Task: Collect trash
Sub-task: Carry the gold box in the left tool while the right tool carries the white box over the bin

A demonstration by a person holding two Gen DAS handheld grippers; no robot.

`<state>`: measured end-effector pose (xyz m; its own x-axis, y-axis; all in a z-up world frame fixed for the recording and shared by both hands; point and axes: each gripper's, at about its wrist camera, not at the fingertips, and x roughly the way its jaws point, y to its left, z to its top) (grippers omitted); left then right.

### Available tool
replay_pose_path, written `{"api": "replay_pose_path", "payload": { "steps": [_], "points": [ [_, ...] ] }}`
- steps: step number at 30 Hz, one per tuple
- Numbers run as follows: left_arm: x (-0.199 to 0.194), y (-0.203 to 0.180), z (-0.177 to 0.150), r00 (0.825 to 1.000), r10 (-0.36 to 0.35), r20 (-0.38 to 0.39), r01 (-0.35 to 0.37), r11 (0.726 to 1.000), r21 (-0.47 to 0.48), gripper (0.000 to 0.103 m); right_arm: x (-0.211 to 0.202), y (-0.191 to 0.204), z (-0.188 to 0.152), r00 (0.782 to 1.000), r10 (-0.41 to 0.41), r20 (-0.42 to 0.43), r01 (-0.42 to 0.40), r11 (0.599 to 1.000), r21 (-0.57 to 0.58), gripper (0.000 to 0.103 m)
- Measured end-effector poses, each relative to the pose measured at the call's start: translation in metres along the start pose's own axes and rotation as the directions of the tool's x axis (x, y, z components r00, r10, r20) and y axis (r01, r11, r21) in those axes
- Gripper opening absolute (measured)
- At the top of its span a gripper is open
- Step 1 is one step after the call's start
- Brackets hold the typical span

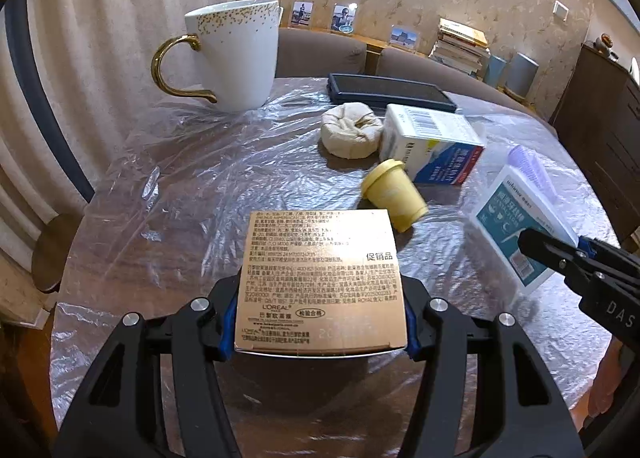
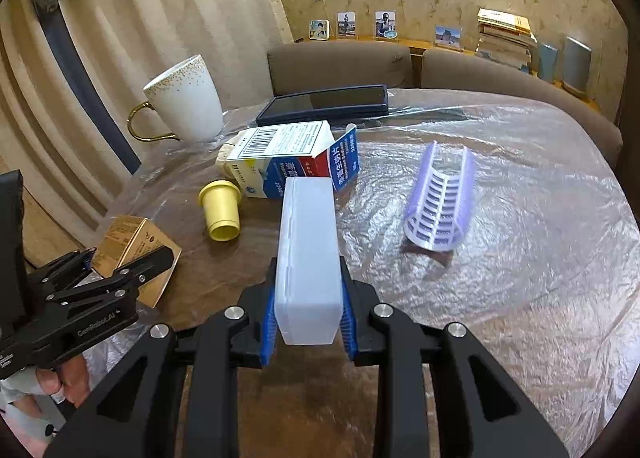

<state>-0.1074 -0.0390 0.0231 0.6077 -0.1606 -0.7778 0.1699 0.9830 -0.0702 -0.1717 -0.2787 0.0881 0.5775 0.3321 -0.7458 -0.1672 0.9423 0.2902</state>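
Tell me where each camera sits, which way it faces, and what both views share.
Left wrist: rides behind the left tongs, facing forward over the table; they clamp a gold box; right tongs enter at the right edge.
Right wrist: rides behind the right tongs, which clamp a white plastic case; left tongs and fingers show lower left.
Shared: mug, yellow cup, blue-white carton, purple roller.

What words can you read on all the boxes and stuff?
"L'OREAL" and "促销品": on the gold cardboard box held in the left gripper; its small print is unreadable.
"DAS": on the black right gripper.
"GenRobot.AI": on the left gripper's black body, seen from the right wrist.
Blue-and-white carton: barcode shows, text blurred.
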Motion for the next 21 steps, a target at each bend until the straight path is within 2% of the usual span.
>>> {"api": "replay_pose_path", "payload": {
  "steps": [8, 21],
  "points": [
    [-0.016, -0.014, -0.003, 0.999, -0.035, 0.020, 0.035, 0.999, 0.009, 0.059, -0.025, -0.009, -0.012, 1.000, 0.025, 0.002, -0.025, 0.999, -0.021, 0.026],
    [-0.044, -0.024, -0.017, 0.997, -0.074, 0.033, 0.073, 0.997, 0.015, 0.059, -0.056, -0.012, -0.027, 0.993, 0.119, 0.001, -0.119, 0.993, -0.024, 0.026]
  ]
}}
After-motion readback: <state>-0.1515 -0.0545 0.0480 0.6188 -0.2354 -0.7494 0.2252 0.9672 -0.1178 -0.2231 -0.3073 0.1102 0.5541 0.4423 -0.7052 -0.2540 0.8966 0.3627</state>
